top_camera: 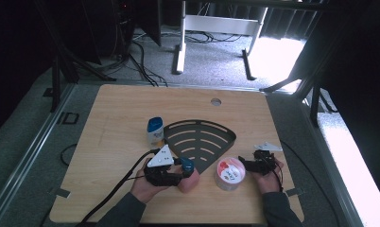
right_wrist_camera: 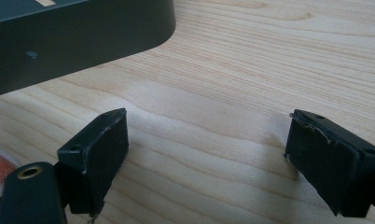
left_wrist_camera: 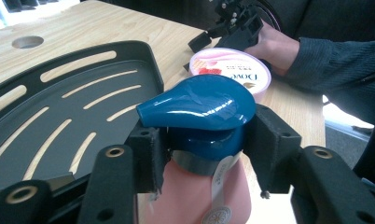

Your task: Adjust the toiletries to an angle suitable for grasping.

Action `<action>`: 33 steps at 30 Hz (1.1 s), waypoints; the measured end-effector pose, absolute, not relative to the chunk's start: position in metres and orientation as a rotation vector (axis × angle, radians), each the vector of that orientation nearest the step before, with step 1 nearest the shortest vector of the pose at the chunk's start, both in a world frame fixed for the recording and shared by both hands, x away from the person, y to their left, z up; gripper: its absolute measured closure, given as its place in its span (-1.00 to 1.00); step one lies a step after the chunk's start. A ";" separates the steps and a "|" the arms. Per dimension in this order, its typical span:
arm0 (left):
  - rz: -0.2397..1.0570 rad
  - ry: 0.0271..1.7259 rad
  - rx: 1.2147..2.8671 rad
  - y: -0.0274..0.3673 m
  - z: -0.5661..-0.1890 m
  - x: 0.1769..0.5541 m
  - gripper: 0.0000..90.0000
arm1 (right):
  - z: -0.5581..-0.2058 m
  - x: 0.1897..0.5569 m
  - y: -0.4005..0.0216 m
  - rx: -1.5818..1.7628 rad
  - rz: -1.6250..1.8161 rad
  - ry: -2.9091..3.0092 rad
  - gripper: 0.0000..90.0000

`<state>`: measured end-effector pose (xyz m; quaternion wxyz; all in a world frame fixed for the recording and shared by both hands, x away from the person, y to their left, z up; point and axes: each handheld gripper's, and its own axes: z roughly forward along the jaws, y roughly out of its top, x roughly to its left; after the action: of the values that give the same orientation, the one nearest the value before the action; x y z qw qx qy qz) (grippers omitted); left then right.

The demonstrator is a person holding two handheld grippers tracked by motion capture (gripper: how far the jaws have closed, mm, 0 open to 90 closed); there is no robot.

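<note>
Our left gripper (left_wrist_camera: 202, 154) stands around the neck of a pink pump bottle (left_wrist_camera: 199, 196), one black pad on each side of the collar just under its blue pump head (left_wrist_camera: 199, 105). The pads look close against the collar, but the view is tight and we cannot tell for sure whether they press on it or merely flank it; the jaws are about half spread. In the high view the left gripper (top_camera: 178, 172) and the bottle sit at the near edge of the wooden table (top_camera: 122, 118), just off the pointed near corner of the black slotted tray (top_camera: 228, 137), and the bottle stands upright on the wood.

Our right gripper (right_wrist_camera: 206, 158) has its jaws wide apart over bare table, with nothing between them; it rests just beside the round pink-lidded tub (top_camera: 230, 173), on its right. A small white bottle with a blue cap (top_camera: 155, 131) stands touching or just beside the tray's left rim.

We judge the work, which looks like loading the toiletries onto the tray, to be near its start: the tray holds nothing, and all three items are outside it. The pump bottle is the one in hand; the tub and the small bottle remain to be done.
</note>
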<state>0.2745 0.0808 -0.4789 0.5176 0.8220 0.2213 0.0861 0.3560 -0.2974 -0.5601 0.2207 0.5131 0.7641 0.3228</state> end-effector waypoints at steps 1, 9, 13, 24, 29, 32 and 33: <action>0.212 0.531 1.976 0.081 -0.479 0.274 0.14 | -0.560 0.356 -0.297 1.418 0.893 2.113 -0.72; 0.272 0.533 1.986 0.083 -0.475 0.268 0.16 | -0.560 0.356 -0.297 1.418 0.892 2.113 -0.72; 0.293 0.527 1.940 0.091 -0.466 0.266 0.40 | -0.560 0.356 -0.297 1.420 0.893 2.112 -0.72; 0.322 0.561 1.951 0.093 -0.466 0.268 0.06 | -0.560 0.356 -0.297 1.419 0.893 2.112 -0.72; 0.312 0.596 1.960 0.081 -0.479 0.277 -0.12 | -0.560 0.356 -0.297 1.418 0.892 2.113 -0.72; 0.323 0.611 1.960 0.076 -0.484 0.280 -0.12 | -0.560 0.356 -0.297 1.418 0.892 2.113 -0.72; 0.326 0.617 1.957 0.076 -0.485 0.281 -0.10 | -0.560 0.356 -0.297 1.418 0.892 2.113 -0.72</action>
<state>0.2809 0.0759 -0.4849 0.5071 0.8119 0.2559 0.1352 0.3560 -0.2974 -0.5601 0.2207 0.5130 0.7642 0.3227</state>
